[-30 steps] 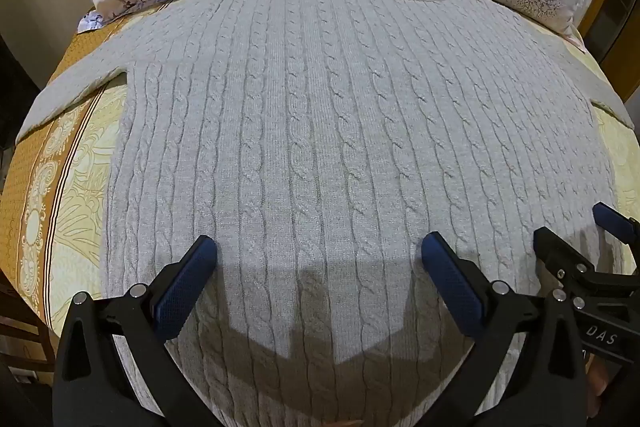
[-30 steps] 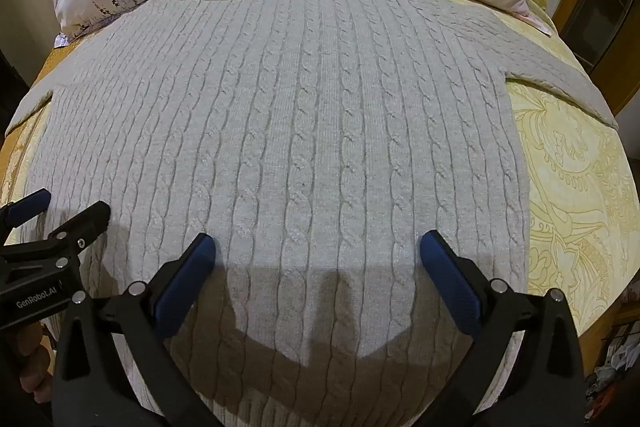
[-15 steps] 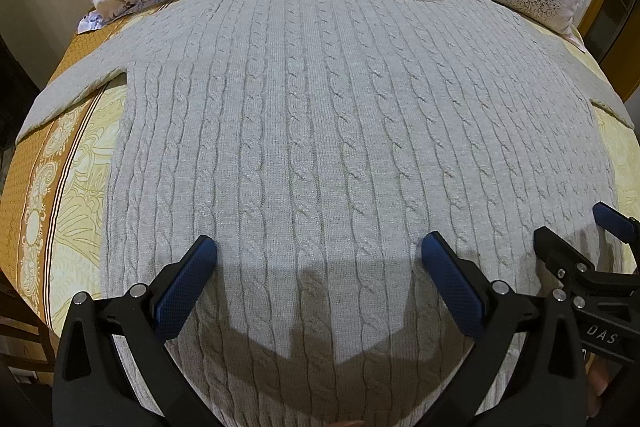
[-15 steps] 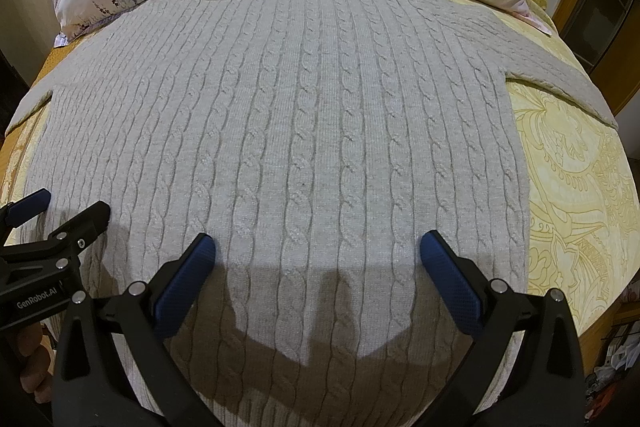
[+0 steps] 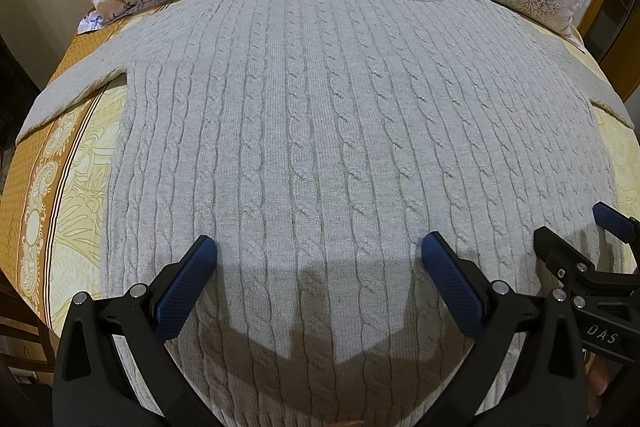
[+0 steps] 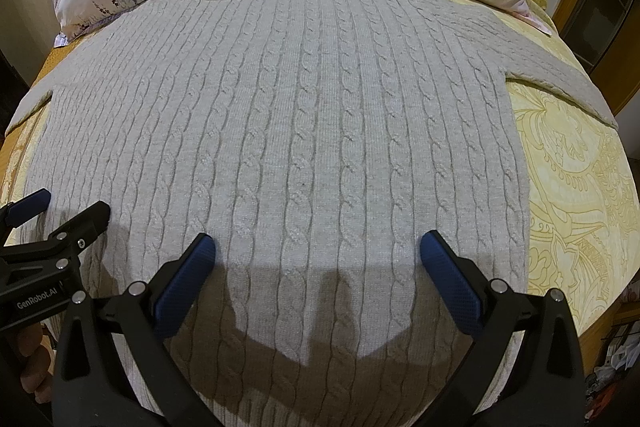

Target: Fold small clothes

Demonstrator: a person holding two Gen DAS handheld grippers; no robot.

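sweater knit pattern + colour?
Light grey-beige sweater, vertical cable-knit columns, ribbed collar. Clearest in the left wrist view.

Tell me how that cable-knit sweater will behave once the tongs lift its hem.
The sweater is probably floppy: it lies limp and flat on the bedspread. The thick cable knit suggests some weight, so lifted parts would likely sag. Its textured ribs should grip the open left tongs rather than slip.

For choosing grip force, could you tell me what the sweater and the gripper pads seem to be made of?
Sweater: soft, matte beige knit, probably wool or acrylic; raised cable ribs show. Pads: blue, dimpled, matte, likely rubber or textured plastic.
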